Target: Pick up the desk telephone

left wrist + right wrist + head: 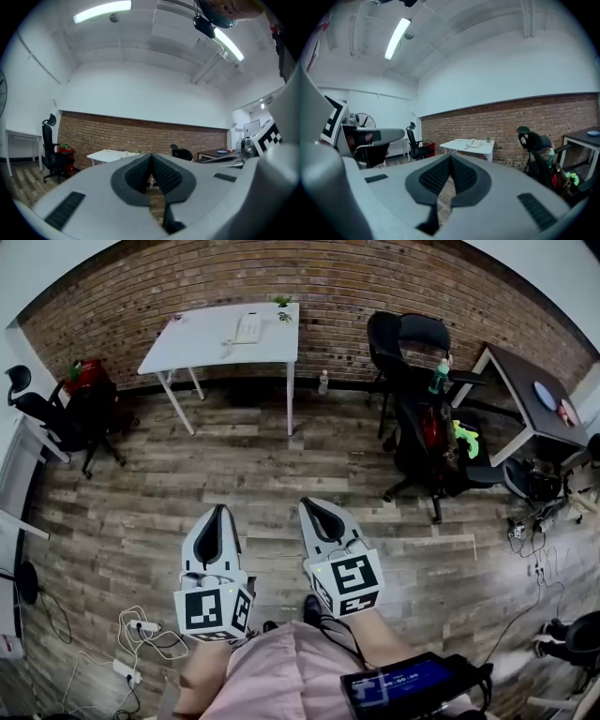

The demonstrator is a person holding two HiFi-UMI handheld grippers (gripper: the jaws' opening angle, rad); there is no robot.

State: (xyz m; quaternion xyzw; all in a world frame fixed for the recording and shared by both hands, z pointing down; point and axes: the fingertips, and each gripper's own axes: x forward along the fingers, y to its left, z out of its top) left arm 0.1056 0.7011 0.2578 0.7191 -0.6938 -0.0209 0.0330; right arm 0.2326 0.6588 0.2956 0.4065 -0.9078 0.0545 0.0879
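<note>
1. The left tongs (220, 510) were pressed together with nothing between them, held out over the wooden floor (187, 484).
2. The right tongs (310, 504) were also pressed together and empty, just beside the left tongs, both pointing toward the far wall.
3. The desk telephone (247, 327) lay on the white worktop (192, 345) against the brick wall (356, 282), across the room and well apart from both tongs, untouched.
4. A small green plant (281, 302) sat at the worktop's back right corner, near the telephone.
5. A clear bottle (323, 382) stood on the floor by the wall, just right of the worktop.
6. A black office chair (405, 338) stood right of the worktop, with a green bottle (440, 376) near it.
7. A dark desk (520, 381) stood further right, with clutter and cables on the floor around it.
8. A second black chair (52, 418) stood at the left, with a red thing (89, 373) beside it; I could not tell what it was.
9. A power strip (142, 625) with white cables lay on the floor left of the person.
10. The person's pink-clad lap (281, 671) showed at the bottom, with a blue-screened device (403, 681) just to its right.
</note>
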